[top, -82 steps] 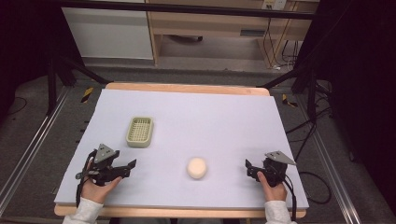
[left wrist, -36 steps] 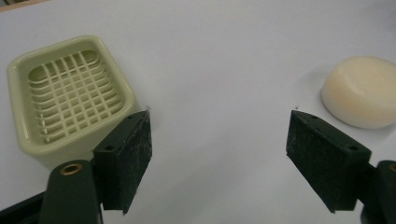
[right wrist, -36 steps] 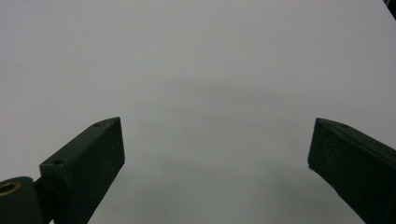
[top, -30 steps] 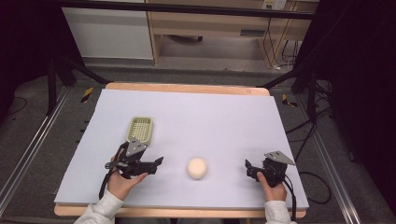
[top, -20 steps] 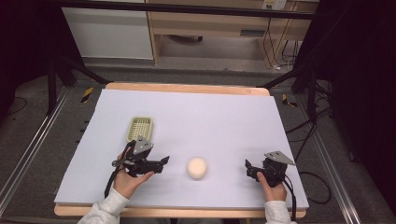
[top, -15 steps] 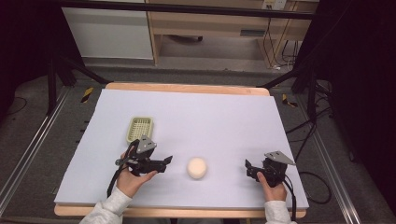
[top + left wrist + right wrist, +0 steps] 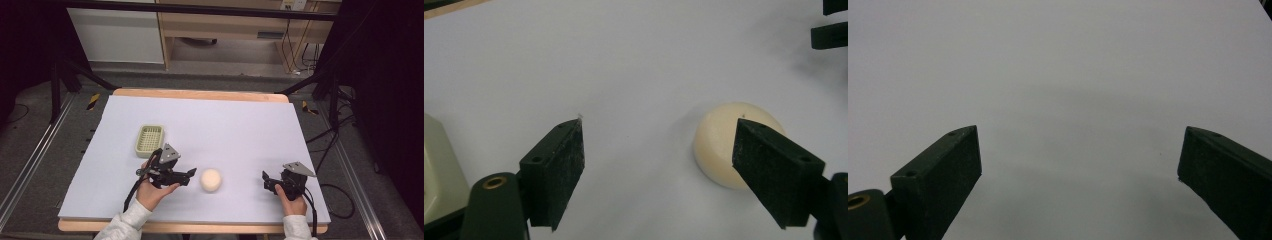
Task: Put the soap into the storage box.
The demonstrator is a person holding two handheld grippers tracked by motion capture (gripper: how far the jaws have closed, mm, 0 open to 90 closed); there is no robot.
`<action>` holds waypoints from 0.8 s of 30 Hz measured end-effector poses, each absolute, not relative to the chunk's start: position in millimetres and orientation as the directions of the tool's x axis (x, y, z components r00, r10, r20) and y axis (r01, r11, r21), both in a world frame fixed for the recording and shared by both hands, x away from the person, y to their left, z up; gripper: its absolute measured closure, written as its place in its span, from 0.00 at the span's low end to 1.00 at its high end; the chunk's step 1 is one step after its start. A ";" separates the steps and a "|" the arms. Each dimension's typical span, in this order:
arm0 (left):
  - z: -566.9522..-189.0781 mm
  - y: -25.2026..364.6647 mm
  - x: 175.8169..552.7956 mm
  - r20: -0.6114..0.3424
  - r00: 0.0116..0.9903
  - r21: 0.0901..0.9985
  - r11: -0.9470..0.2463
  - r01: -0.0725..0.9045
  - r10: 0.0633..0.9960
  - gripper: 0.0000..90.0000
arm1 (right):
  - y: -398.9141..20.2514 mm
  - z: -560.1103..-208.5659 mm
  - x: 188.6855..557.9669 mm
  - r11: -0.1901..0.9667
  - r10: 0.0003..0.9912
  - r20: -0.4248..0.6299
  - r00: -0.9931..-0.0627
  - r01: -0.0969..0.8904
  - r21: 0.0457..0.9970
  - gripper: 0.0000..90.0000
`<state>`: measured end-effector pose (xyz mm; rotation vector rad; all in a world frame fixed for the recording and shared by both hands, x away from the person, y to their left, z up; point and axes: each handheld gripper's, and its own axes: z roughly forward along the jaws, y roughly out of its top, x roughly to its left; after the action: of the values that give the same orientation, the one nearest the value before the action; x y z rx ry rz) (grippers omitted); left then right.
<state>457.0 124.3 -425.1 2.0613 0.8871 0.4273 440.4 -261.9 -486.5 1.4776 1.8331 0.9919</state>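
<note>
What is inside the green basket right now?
The green basket looks empty: its slatted floor shows in the high view. Its near edge is partly hidden by the left claw, and the cream ball lies outside it.

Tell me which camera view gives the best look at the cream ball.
The left gripper view: the cream ball sits close and large on the white table, partly behind one jaw of the open left gripper. The high view shows it small, just ahead of that gripper.

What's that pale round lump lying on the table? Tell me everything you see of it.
The cream ball is smooth, matte and dome-shaped, perhaps dough or soap; its material is unclear. It rests alone on the pale lilac table cover, near the front edge. The left gripper points at it with open jaws, not touching, and nothing lies between them.
</note>
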 end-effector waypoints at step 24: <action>-433.1 86.3 456.9 -0.008 0.750 0.770 -0.475 0.426 0.661 0.20 | -262.3 -486.6 440.5 0.104 0.975 0.023 -0.219 0.549 0.829 0.05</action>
<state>456.9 86.3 -433.1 2.1411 0.8134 0.3720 440.5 -262.3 -486.6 1.4859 1.8341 0.9972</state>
